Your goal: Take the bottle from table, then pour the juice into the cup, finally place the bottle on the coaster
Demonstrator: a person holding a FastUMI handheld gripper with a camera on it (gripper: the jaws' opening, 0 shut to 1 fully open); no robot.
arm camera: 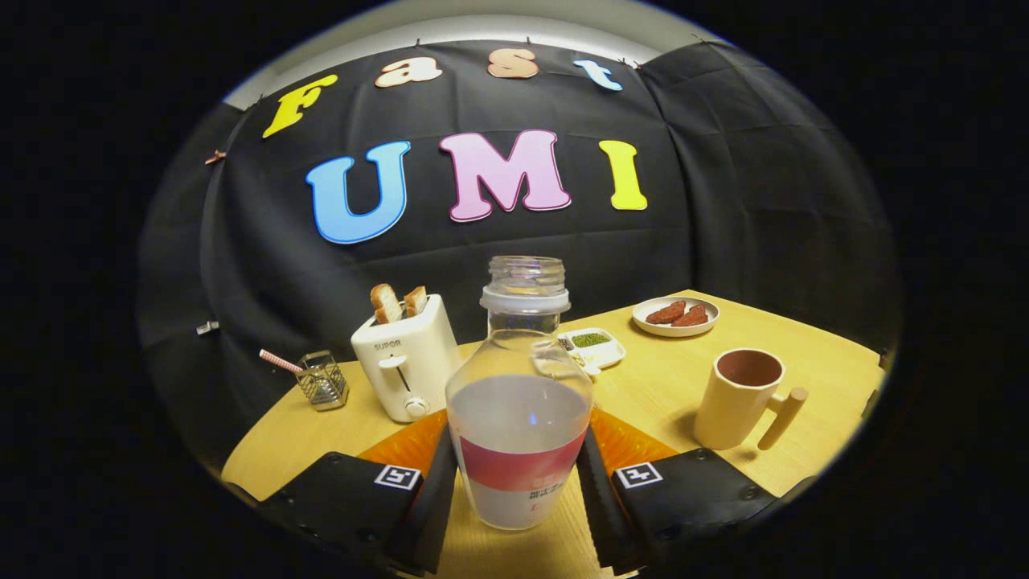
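Bottle (519, 402) stood upright between the two fingers of the gripper (518, 490), on the wooden table (667, 386). The jaws were open about as wide as the bottle's body, and each finger lay against or just beside its lower sides, at the level of the pink label band; I could not tell if both already pressed on it. The bottle had no cap and was about half full of a pale liquid, so I judged it to be rather heavy low down and ready to spill if it tilted early. Its wall looked like clear, smooth plastic, perhaps slippery and a little soft under pressure. The wide lower body at the label seemed the best place to hold it, not the narrow neck.

The cup (739, 398), a cream mug with a stick-like handle, stood ahead of the right finger, well apart from the bottle. An orange coaster (631, 442) lay under and just behind the bottle.

The white toaster (406, 358), beyond the left finger, carried the word "SUPOR". The small print on the bottle label was too blurred to read.
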